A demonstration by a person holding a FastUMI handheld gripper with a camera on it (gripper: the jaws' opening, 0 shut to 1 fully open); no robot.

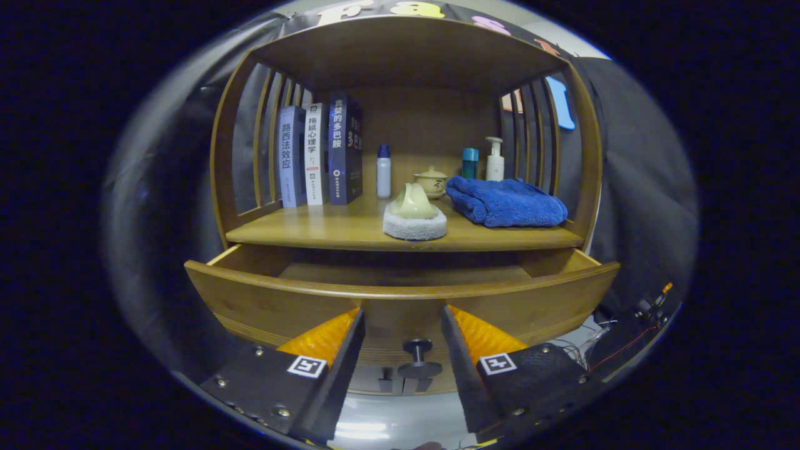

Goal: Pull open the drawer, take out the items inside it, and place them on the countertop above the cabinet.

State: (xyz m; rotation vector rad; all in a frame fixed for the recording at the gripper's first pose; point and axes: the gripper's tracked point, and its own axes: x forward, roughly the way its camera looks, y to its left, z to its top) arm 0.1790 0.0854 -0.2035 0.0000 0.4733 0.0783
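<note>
Jaws [403, 340] stand spread wide, pinching nothing, with the drawer's knob [417, 350] in the gap between them and touching neither finger. That knob sits on the front panel of the drawer [400, 300], which is pulled out toward the near side. What shows of the drawer's inside is bare wooden floor, though its near part is hidden behind the front panel, so I cannot tell whether anything lies there.

Above the drawer is the cabinet's counter [325, 228], under a wooden top and between slatted sides. At the near middle of it rests a pale ceramic piece [412, 203] on a round white pad [415, 226]. Just right of these lies a folded blue towel [506, 201]. Three books [322, 153] stand upright at the far left. A small white bottle [384, 172] with a blue cap stands right of the books, and a lidded cream pot [431, 181] sits behind the ceramic piece. Far right, behind the towel, stand a teal bottle [470, 162] and a white pump bottle [495, 159].

Loose wires [600, 340] lie at the near right, beside the cabinet.
</note>
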